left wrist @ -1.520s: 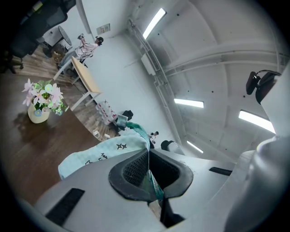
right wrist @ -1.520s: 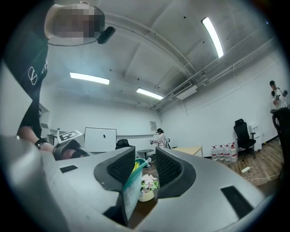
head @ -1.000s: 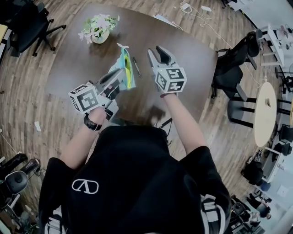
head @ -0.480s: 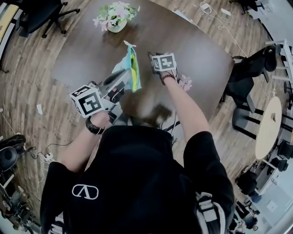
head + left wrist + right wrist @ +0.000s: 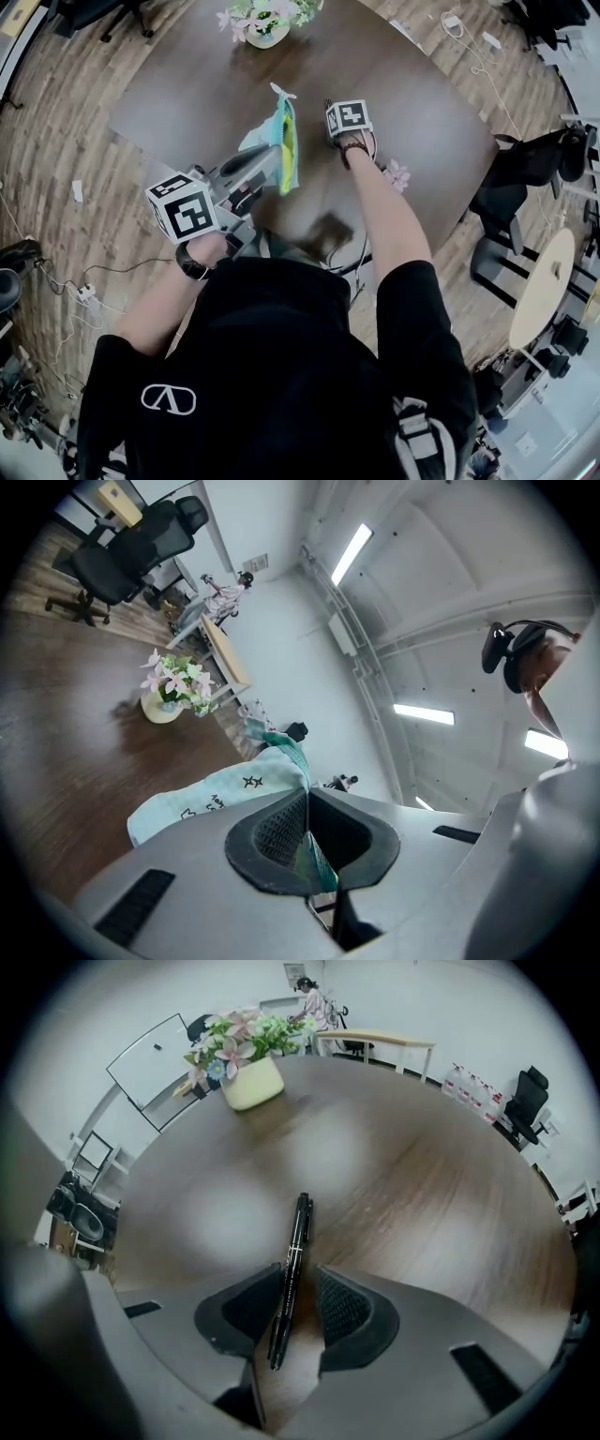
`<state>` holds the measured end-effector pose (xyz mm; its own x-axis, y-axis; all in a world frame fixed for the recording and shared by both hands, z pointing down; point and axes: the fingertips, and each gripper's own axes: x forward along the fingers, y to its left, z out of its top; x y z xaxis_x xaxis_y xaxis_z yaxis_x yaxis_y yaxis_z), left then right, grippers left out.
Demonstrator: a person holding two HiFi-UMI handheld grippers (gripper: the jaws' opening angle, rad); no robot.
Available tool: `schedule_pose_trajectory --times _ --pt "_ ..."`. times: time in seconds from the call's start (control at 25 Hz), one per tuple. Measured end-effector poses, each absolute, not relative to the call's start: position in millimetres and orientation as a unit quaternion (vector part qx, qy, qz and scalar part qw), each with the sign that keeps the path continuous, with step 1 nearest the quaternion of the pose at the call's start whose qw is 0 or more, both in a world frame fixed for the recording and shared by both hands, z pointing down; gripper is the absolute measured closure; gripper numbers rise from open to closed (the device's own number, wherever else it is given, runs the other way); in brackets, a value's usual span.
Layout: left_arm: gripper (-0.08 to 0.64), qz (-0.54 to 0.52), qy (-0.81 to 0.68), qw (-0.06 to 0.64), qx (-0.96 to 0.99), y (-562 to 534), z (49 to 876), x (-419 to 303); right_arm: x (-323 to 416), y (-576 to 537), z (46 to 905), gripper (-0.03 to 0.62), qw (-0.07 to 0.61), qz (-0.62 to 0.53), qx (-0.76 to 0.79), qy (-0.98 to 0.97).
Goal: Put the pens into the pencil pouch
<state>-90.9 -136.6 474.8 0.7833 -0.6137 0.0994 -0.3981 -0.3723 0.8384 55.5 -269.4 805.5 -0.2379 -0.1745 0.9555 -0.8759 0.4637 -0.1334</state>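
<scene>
Left side first: my left gripper (image 5: 307, 829) has its jaws fully closed on the teal zip edge of the pale mint fabric pencil pouch with black doodles (image 5: 217, 801). In the head view the pouch (image 5: 284, 141) hangs out past the jaws over the dark brown wooden table (image 5: 187, 94), with its yellow-green inside showing on the side toward my right hand. Risk here: the jaws have only a thin strip of cloth, so a tug or the weight of a pen dropped in could pull the pouch free. With just one edge held, the mouth may also sag shut. Moving right: my right gripper (image 5: 298, 1302) points steeply down at the table with its jaws part open and holding nothing. The slim black pen (image 5: 300, 1232) lies flat on the table between them. It sits close against the left pad, with a clear gap to the right pad, and most of its length sticks out beyond the tips. Risks here: closing off-centre could roll or flick the pen away. Pinching it near its end could let it pivot and droop when lifted, and then it would likely miss the pouch mouth. Pressing further down could jam the tips on the table.
</scene>
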Motion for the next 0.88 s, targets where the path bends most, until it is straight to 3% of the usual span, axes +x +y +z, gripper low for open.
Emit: schedule_pose_trajectory --times 0.12,0.44,0.88 --pt "0.549 -0.115 -0.311 0.469 0.819 -135 479 -94 60 -273 809 0.545 0.506 0.349 0.378 -0.692" --pt "0.549 -0.110 -0.310 0.469 0.820 -134 482 -94 59 -273 800 0.549 0.485 0.346 0.382 -0.707" --pt "0.549 -0.113 -0.279 0.449 0.842 -148 452 -70 82 -306 583 0.549 0.244 0.205 0.492 -0.810"
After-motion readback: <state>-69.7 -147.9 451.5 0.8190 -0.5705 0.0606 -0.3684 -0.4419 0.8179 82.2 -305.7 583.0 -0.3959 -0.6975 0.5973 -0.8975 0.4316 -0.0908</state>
